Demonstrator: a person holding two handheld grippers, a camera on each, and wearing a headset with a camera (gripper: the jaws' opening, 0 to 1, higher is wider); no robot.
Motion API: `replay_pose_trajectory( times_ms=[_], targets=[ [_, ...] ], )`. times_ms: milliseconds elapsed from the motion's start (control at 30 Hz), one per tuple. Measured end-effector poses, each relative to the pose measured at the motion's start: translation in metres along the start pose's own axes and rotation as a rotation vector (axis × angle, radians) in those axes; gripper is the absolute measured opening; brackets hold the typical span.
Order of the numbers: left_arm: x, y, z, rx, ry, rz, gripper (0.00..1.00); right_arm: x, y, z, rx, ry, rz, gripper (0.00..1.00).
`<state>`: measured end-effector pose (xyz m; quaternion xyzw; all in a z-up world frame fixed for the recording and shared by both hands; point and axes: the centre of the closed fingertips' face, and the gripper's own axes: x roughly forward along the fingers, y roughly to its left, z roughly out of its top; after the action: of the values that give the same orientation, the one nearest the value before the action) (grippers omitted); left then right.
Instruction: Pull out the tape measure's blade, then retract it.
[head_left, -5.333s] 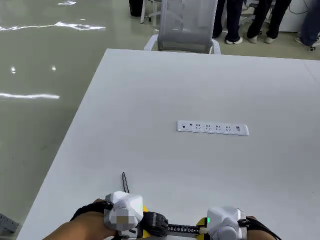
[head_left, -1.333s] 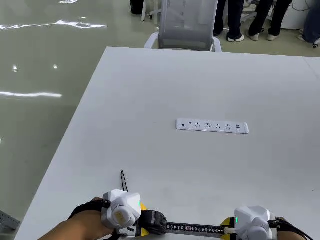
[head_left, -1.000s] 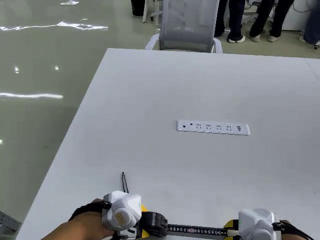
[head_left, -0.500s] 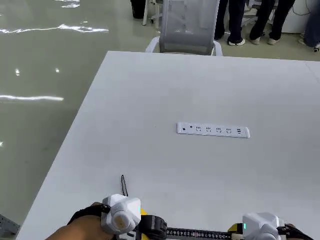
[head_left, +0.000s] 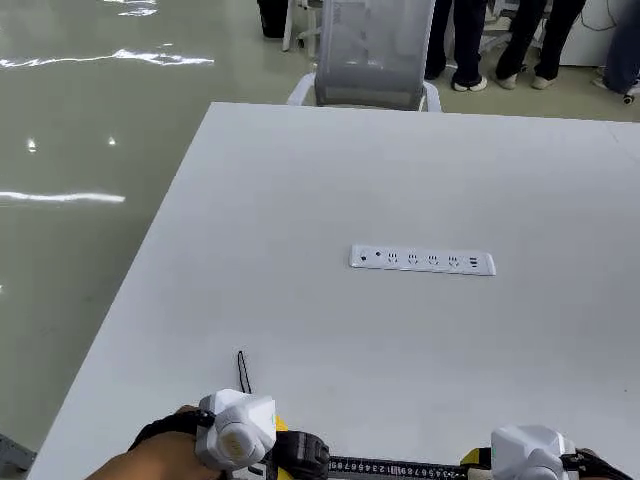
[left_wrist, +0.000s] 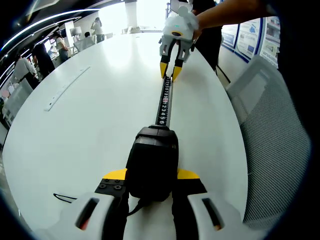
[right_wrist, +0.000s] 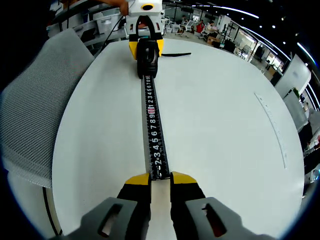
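The black tape measure case (left_wrist: 152, 162) rests on the white table (head_left: 330, 180) near its front edge, and my left gripper (left_wrist: 151, 176) is shut on its sides. From the case the black blade (right_wrist: 152, 127) with white numbers runs flat along the table. My right gripper (right_wrist: 160, 179) is shut on the blade's tip between its yellow fingertips. In the head view the left gripper (head_left: 265, 450), the case (head_left: 302, 455), the blade (head_left: 395, 467) and the right gripper (head_left: 478, 462) lie in a row along the bottom edge.
A white power strip (head_left: 422, 261) lies mid-table. The case's thin black cord (head_left: 242, 370) trails behind the left gripper. A grey mesh chair (head_left: 370, 50) stands at the table's far end, with people's legs (head_left: 480, 40) beyond it.
The right gripper has moved to the right, away from the case, and more of the blade now lies drawn out between the two grippers. The left gripper has held the case in place.
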<state>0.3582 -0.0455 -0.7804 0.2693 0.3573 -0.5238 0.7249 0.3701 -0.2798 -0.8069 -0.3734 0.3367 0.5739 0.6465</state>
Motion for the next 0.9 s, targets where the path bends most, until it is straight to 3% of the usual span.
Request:
replay_pose_trajectory(
  times_ms=[900],
  targets=[
    [0.001,0.0,-0.001,-0.002,-0.002,-0.003,0.29,-0.01,-0.003,-0.017,0.013,0.013,-0.017,0.12]
  ],
)
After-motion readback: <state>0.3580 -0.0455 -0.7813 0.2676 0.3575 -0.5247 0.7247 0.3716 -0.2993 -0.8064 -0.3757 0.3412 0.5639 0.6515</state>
